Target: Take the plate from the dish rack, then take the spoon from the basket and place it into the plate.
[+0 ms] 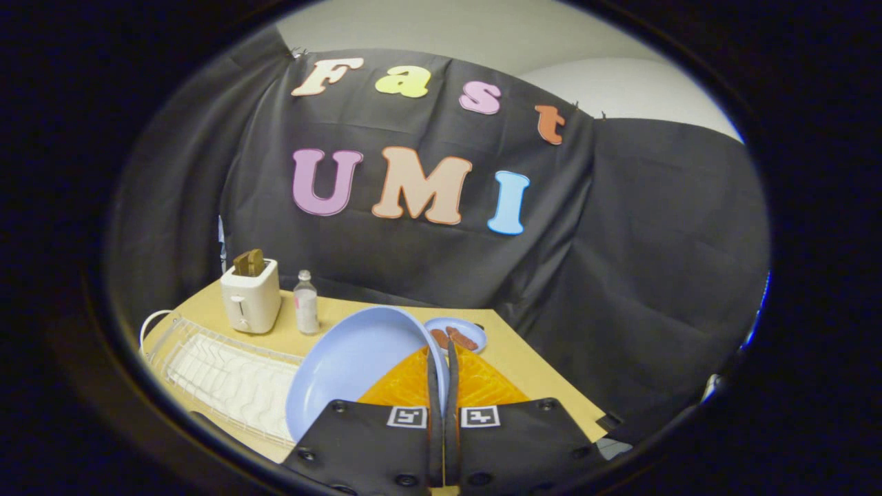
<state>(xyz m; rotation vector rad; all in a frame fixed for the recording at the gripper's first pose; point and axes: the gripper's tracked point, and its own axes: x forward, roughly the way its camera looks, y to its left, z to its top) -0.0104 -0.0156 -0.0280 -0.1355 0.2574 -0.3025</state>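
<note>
— Between our fingers (442, 372) we hold the rim of the blue plate (348, 365); the gripper (442, 403) is closed on it, and the plate is tilted, lifted near the white dish rack (227, 382) on the left.

— So we are at the first step, the plate taken out?

— We think so. Next we must put it flat on the table (517, 358), maybe near the orange mat (482, 382), then open.

— And the spoon?

— We cannot tell where the basket is.
</note>
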